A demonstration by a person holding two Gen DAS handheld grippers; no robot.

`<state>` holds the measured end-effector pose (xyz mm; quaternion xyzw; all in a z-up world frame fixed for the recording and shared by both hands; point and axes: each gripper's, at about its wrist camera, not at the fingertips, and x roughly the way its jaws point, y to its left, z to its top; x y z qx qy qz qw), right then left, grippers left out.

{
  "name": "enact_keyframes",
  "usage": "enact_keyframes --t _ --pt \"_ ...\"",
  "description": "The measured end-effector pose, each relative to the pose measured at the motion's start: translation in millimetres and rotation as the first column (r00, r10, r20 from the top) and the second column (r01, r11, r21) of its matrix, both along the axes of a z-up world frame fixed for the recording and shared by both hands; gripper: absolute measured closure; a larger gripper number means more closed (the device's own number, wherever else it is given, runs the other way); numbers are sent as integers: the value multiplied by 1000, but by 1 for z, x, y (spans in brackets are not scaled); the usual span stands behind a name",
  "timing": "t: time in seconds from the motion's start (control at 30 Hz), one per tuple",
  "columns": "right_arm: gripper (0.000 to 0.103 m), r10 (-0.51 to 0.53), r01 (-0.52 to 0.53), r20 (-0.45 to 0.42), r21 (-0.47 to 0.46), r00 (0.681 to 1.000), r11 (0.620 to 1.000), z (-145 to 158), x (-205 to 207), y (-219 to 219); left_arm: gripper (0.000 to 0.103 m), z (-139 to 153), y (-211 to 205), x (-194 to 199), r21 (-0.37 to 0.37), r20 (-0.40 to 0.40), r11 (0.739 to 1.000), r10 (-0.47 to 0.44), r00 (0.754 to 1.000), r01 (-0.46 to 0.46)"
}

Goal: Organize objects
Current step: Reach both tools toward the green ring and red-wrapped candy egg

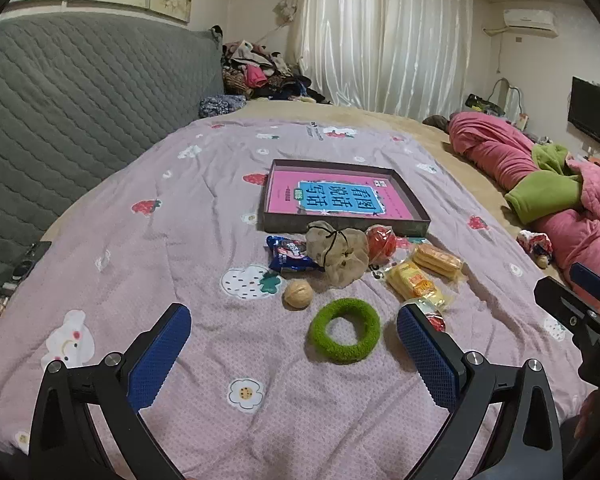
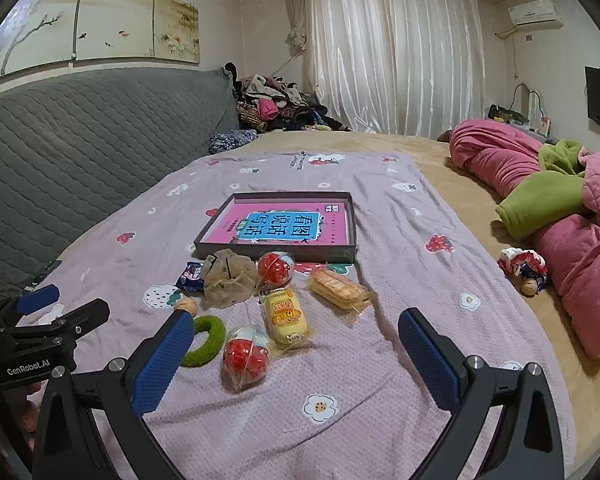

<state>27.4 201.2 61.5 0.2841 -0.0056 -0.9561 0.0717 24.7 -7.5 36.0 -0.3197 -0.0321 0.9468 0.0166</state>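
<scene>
A shallow box [image 1: 416, 211] [image 2: 352, 220] holding a pink book lies on the purple blanket. In front of it lie a blue snack packet [image 1: 288, 256], a beige scrunchie [image 1: 338, 256] [image 2: 228, 280], a walnut [image 1: 297, 294], a green ring [image 1: 344, 330] [image 2: 208, 340], two red round toys in wrap [image 2: 275, 268] [image 2: 246, 358], a yellow cake packet [image 1: 414, 282] [image 2: 286, 316] and a biscuit packet [image 1: 438, 261] [image 2: 338, 286]. My left gripper [image 1: 294, 322] is open, just short of the green ring. My right gripper [image 2: 296, 330] is open, near the closer red toy and the cake packet.
A grey quilted headboard [image 1: 80, 100] runs along the left. Pink and green bedding [image 2: 560, 220] is heaped on the right, with a small doll [image 2: 524, 268] beside it. A clothes pile [image 2: 276, 108] sits at the far end before white curtains.
</scene>
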Motion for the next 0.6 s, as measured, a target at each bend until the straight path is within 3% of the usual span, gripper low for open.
enact_keyframes --t 0.5,0.6 --pt "0 49 -49 -38 6 998 999 11 15 -9 0 17 -13 9 70 -44 997 -38 998 41" --pt "0 70 -70 -31 5 997 998 9 15 -13 0 16 -13 7 56 -51 998 -30 998 33"
